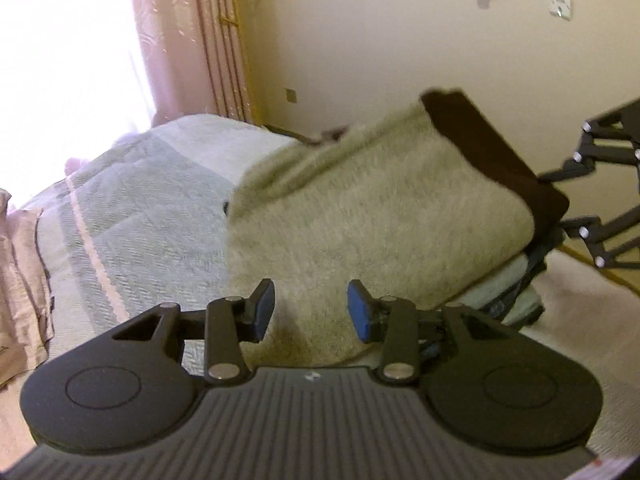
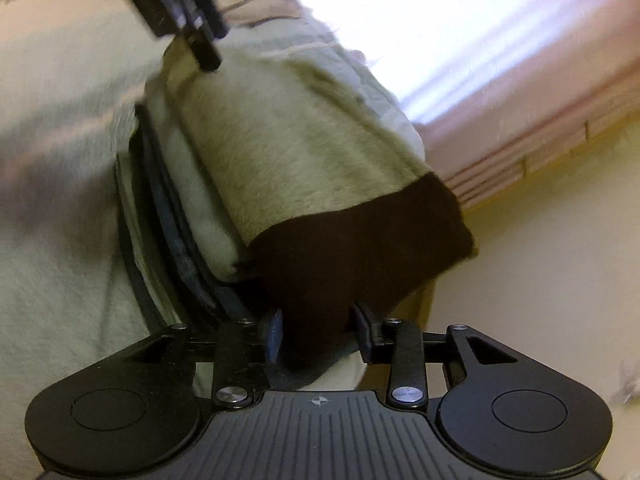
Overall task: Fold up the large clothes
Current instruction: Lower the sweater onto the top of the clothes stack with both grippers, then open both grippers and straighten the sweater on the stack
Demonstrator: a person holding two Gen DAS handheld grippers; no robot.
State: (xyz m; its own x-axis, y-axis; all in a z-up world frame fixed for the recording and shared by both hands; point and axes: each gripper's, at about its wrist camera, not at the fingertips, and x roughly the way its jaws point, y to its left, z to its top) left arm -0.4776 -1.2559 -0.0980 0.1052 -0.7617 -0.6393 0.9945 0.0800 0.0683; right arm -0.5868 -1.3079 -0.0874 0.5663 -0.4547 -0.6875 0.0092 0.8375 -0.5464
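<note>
A thick, fuzzy beige garment (image 1: 380,216) with a dark brown band (image 1: 492,148) lies folded on the bed. In the left wrist view my left gripper (image 1: 313,311) hovers over the garment's near end, open, its blue pads (image 1: 362,314) apart with only the cloth surface behind them. My right gripper shows as black linkage (image 1: 600,184) at the brown end. In the right wrist view my right gripper (image 2: 318,334) has the brown band (image 2: 360,248) bulging between its fingers and touching both pads. The left gripper's black fingers (image 2: 188,12) show blurred at the garment's far end.
Under the garment is a stack of folded pale and blue-grey cloth (image 1: 508,300) (image 2: 172,216). The bed has a pale green quilt (image 1: 132,216). A pink curtain (image 1: 188,32) and a bright window are behind it, with a cream wall (image 1: 400,32) at the right.
</note>
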